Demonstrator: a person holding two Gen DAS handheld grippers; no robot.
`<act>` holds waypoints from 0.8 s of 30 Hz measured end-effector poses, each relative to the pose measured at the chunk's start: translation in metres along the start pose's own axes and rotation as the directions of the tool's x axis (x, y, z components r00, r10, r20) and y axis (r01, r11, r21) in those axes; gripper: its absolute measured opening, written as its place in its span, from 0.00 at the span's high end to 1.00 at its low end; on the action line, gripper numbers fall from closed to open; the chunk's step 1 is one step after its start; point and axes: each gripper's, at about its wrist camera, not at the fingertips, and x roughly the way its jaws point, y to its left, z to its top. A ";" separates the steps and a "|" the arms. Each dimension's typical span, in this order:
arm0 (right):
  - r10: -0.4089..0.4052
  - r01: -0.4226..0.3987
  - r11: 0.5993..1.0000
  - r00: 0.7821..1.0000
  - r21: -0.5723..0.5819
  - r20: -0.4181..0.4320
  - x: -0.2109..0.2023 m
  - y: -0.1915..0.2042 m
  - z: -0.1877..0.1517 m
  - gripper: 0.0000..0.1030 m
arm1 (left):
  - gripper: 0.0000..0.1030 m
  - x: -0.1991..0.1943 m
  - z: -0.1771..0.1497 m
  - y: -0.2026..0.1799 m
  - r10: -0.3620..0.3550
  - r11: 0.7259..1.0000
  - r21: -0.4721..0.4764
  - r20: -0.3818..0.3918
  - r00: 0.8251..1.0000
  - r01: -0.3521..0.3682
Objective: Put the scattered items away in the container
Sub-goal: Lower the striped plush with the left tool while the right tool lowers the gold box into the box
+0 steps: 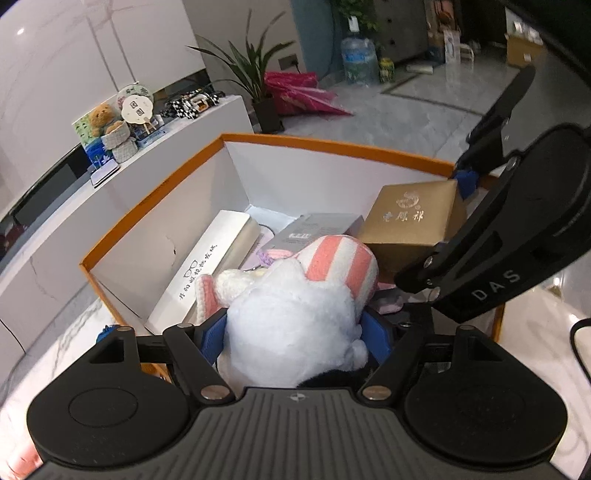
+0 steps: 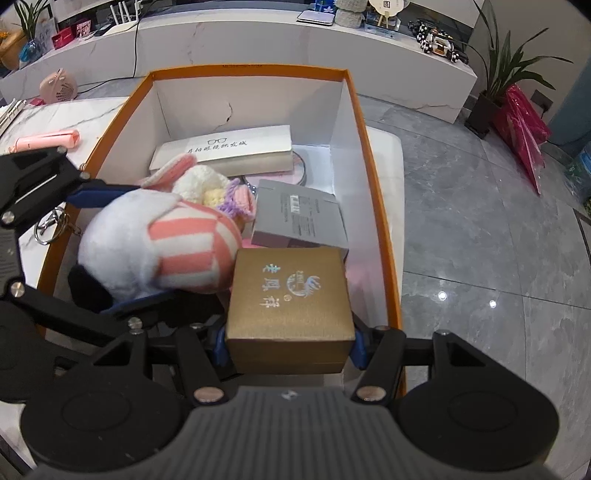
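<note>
The container is a white box with an orange rim (image 1: 332, 144) (image 2: 251, 68). My left gripper (image 1: 295, 334) (image 2: 114, 251) is shut on a white plush toy with pink stripes (image 1: 291, 317) (image 2: 155, 243), its blue pads (image 1: 212, 339) pressing both sides, and it holds the toy over the box's near left part. My right gripper (image 2: 290, 347) (image 1: 439, 232) is shut on a gold cube box (image 2: 290, 295) (image 1: 410, 218) held inside the near right part. Lying inside are a long white glasses box (image 2: 236, 147), a grey box (image 2: 299, 218) and a small knitted toy (image 2: 207, 188).
On the marble table (image 2: 92, 114) to the left of the container lie a pink stick-shaped item (image 2: 48, 140) and a key ring (image 2: 48, 229). A white counter (image 2: 258, 33) with ornaments runs behind. A potted plant (image 2: 495, 74) stands on the grey floor at right.
</note>
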 end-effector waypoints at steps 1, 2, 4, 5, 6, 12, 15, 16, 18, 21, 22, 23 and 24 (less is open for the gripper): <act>-0.002 0.002 1.000 1.000 -0.004 -0.001 0.000 0.000 0.000 0.40 | 0.14 0.001 0.000 0.000 -0.001 1.000 0.001 -0.005 1.000 0.001; -0.002 0.002 1.000 1.000 -0.009 -0.002 0.000 0.001 -0.001 0.40 | 0.14 0.002 -0.001 0.000 -0.004 1.000 -0.002 -0.011 1.000 0.004; 0.005 -0.005 1.000 1.000 -0.015 -0.003 0.000 0.001 -0.001 0.40 | 0.14 0.004 -0.004 0.003 -0.011 1.000 -0.020 -0.025 1.000 0.010; 0.010 -0.010 1.000 1.000 -0.019 -0.006 0.001 0.002 -0.002 0.40 | 0.14 0.005 -0.005 0.005 -0.016 0.999 -0.034 -0.034 0.999 0.015; 0.012 -0.012 1.000 1.000 -0.022 -0.008 0.001 0.004 -0.002 0.40 | 0.14 0.006 -0.006 0.007 -0.021 0.999 -0.044 -0.037 0.999 0.019; 0.007 -0.008 0.999 1.000 -0.035 -0.016 0.002 0.007 -0.003 0.40 | 0.12 0.004 -0.003 0.007 -0.009 1.000 -0.027 -0.054 0.999 0.008; 0.007 -0.008 0.999 1.000 -0.039 -0.018 0.002 0.008 -0.002 0.40 | 0.12 0.004 -0.004 0.007 -0.003 1.000 -0.026 -0.049 0.999 0.001; 0.007 -0.008 0.999 1.000 -0.039 -0.018 0.002 0.008 -0.002 0.39 | 0.12 0.004 -0.004 0.007 -0.001 1.000 -0.027 -0.048 0.999 0.000; 0.009 -0.010 0.999 1.000 -0.039 -0.016 0.002 0.008 -0.002 0.38 | 0.11 0.004 -0.004 0.007 0.001 1.000 -0.027 -0.047 0.999 -0.002; 0.004 -0.004 0.999 1.000 -0.035 -0.010 0.001 0.007 -0.003 0.31 | 0.11 0.004 -0.002 0.007 0.003 1.000 -0.026 -0.053 0.999 -0.004; 0.002 -0.002 0.999 1.000 -0.033 -0.007 0.000 0.006 -0.003 0.30 | 0.11 0.004 -0.002 0.007 0.005 1.000 -0.025 -0.055 0.998 -0.007; 0.002 -0.003 1.000 1.000 -0.030 -0.004 -0.001 0.005 -0.003 0.29 | 0.11 0.004 -0.001 0.006 0.008 1.000 -0.024 -0.056 0.998 -0.009; 0.004 -0.004 1.000 1.000 -0.027 -0.002 -0.001 0.005 -0.003 0.29 | 0.11 0.004 -0.001 0.006 0.010 1.000 -0.024 -0.055 0.998 -0.011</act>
